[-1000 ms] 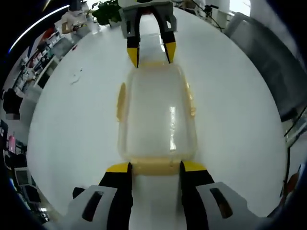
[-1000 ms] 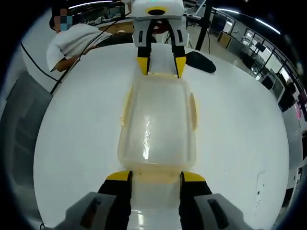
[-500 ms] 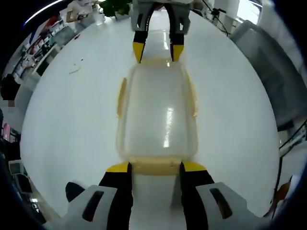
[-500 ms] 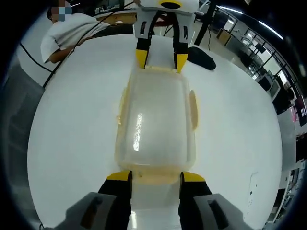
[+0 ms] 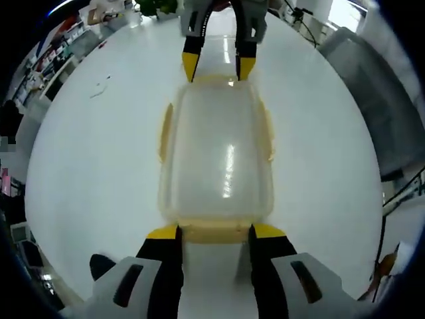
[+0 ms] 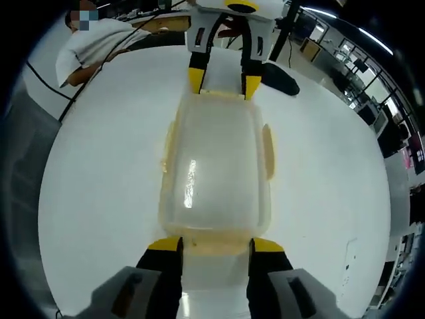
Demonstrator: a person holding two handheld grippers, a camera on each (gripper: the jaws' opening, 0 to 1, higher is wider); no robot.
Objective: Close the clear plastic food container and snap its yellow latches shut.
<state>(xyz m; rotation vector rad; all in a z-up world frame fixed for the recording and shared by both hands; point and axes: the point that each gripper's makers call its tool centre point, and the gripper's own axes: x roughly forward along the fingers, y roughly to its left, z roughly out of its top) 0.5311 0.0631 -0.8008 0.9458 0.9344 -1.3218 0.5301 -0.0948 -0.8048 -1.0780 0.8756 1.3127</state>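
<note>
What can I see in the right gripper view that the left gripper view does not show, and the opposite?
Right gripper view alone: a person in a white shirt at the table's far edge, and a dark object lying on the table. Left gripper view alone: a green plant and cluttered shelves beyond the table. Shared: the clear container with its lid on, lying on the white table, an open claw at each short end, the left claw and the right claw.

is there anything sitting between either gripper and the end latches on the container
Nothing visible does. The left gripper has its jaws either side of the near yellow end latch of the clear container; the right gripper sits at the far end latch.
</note>
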